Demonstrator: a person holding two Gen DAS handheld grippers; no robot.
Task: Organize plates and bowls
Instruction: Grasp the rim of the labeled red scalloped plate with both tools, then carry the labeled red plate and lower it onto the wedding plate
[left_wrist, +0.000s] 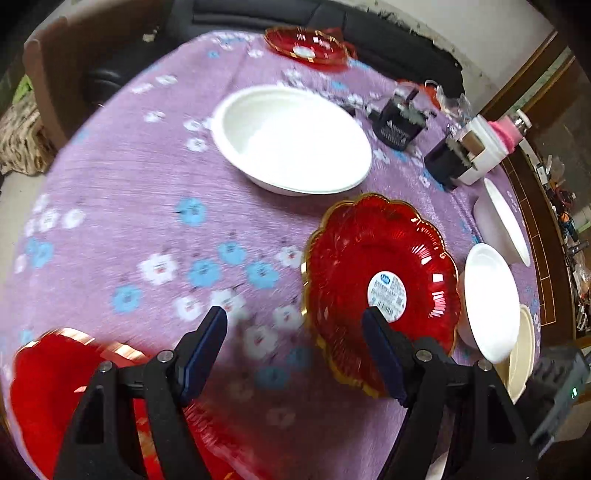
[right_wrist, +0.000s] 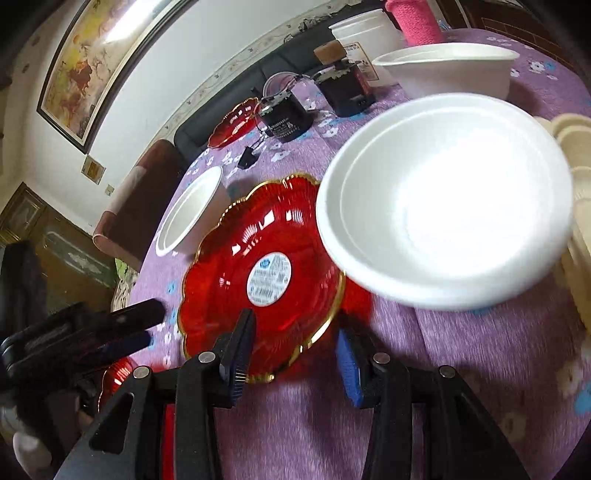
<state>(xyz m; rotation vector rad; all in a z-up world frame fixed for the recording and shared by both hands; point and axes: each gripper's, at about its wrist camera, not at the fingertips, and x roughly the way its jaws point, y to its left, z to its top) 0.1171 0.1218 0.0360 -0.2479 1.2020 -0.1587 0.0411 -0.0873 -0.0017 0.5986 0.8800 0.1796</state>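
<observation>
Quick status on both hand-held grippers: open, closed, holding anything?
Left hand-held gripper: open, nothing between the fingers, above the purple tablecloth.
Right hand-held gripper: open, empty; the red scalloped plate lies just ahead.

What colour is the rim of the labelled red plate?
Gold, on the red plate; clearest in the right wrist view.
</observation>
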